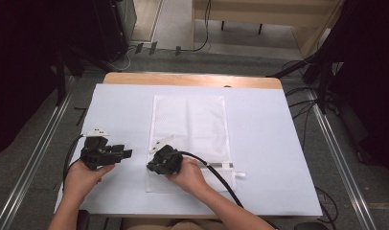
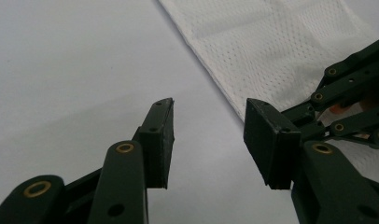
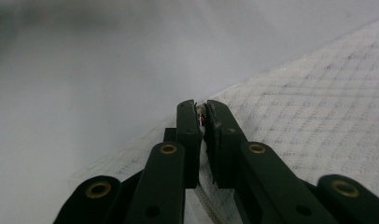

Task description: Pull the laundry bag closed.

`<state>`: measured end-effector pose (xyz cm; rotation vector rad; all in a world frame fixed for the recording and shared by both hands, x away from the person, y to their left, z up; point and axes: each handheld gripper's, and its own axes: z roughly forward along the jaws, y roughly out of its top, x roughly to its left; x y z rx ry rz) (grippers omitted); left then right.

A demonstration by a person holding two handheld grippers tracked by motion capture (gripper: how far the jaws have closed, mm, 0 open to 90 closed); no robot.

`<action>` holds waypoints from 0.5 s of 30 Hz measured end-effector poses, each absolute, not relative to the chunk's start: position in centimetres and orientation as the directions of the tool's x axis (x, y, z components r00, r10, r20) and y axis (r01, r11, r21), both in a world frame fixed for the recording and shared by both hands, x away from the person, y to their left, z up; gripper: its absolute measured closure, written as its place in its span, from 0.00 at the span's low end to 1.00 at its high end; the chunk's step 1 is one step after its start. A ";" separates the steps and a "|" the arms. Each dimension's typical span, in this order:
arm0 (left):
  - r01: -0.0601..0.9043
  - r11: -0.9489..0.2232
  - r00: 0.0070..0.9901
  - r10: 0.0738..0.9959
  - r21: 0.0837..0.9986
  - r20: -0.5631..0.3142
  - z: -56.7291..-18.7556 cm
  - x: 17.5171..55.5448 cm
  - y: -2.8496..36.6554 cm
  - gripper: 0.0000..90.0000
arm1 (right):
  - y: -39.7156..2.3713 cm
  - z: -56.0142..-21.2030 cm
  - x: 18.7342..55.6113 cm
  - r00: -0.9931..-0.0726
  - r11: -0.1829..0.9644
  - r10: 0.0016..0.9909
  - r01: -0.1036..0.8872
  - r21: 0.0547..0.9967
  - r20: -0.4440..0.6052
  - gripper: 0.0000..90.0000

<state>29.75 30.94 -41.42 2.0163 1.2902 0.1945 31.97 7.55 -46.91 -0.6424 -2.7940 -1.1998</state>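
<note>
A white mesh bag (image 1: pixel 190 120) lies flat in the middle of the table, long side running away from me. A zipper (image 1: pixel 221 166) crosses it near the front end. My right gripper (image 1: pixel 151 166) sits at the bag's front left edge. In the right gripper view it (image 3: pixel 200 106) is shut on a small reddish-white piece at that edge, which looks like the zipper pull, with the mesh (image 3: pixel 318 116) to its right. My left gripper (image 1: pixel 129 153) rests on the sheet just left of the bag, open (image 2: pixel 208 107) and holding nothing, and it points at the bag's edge (image 2: pixel 271 42).
A white sheet (image 1: pixel 269 143) covers the wooden table (image 1: pixel 192 79). A black cable (image 1: pixel 216 175) trails from the right gripper over the bag toward the front edge. Metal rails (image 1: pixel 336 158) and dark stands flank the table on the floor.
</note>
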 end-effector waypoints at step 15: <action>0.721 -0.269 0.526 0.812 0.639 -0.251 -41.7 29.8 30.4 0.60 | 6.5 -45.9 33.5 -0.901 0.594 0.357 0.422 0.685 0.245 0.98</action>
